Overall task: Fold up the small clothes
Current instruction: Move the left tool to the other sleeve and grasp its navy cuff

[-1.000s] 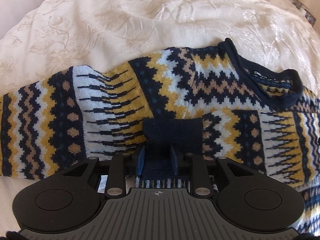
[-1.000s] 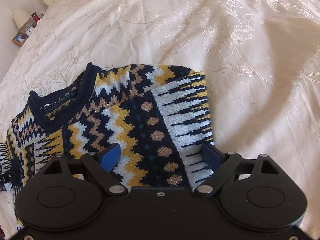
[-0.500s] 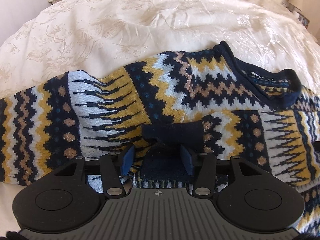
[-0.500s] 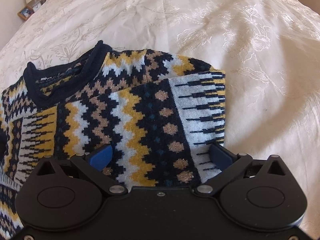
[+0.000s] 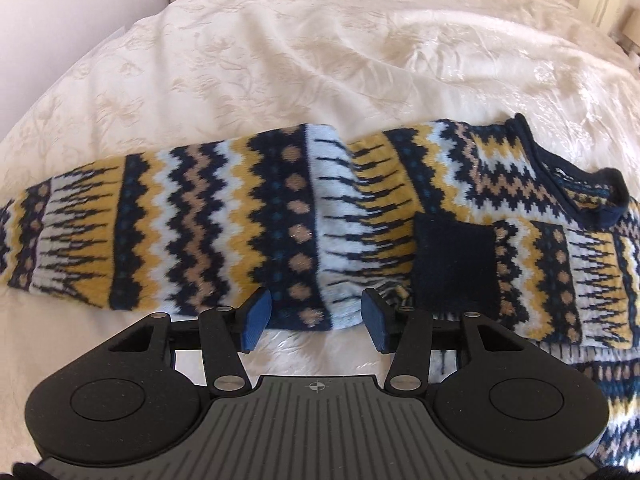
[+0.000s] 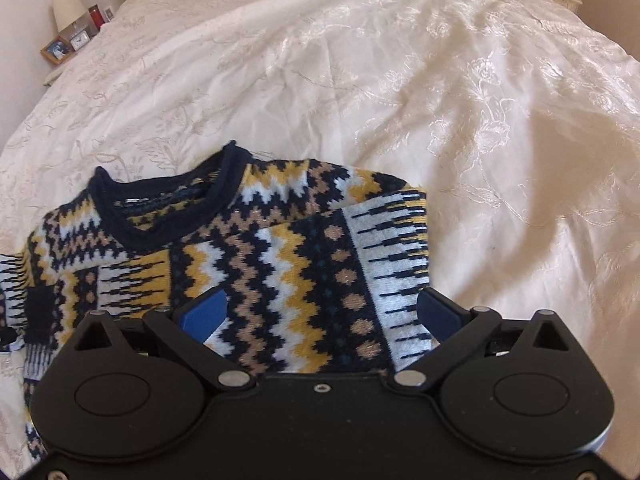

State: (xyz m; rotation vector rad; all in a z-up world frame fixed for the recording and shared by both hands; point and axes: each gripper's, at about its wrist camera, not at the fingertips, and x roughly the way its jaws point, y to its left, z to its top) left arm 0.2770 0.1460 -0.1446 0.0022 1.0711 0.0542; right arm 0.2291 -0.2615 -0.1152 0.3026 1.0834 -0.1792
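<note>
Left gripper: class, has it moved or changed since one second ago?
Yes. The left gripper was shut on the navy cuff; now it is open and has shifted left, so the cuff lies to its right on the sweater.

A cream bedspread [image 6: 400, 80] with embroidered flowers covers the bed. At its far left corner, a bedside table [image 6: 52, 76] holds a white lamp [image 6: 68, 8], a framed photo [image 6: 56, 50] and a small clock [image 6: 80, 40].

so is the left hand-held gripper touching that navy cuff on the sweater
Apart. In the left wrist view the left hand-held gripper stands open, with patterned knit showing between its right finger and the navy cuff, which lies flat on the sweater.
</note>
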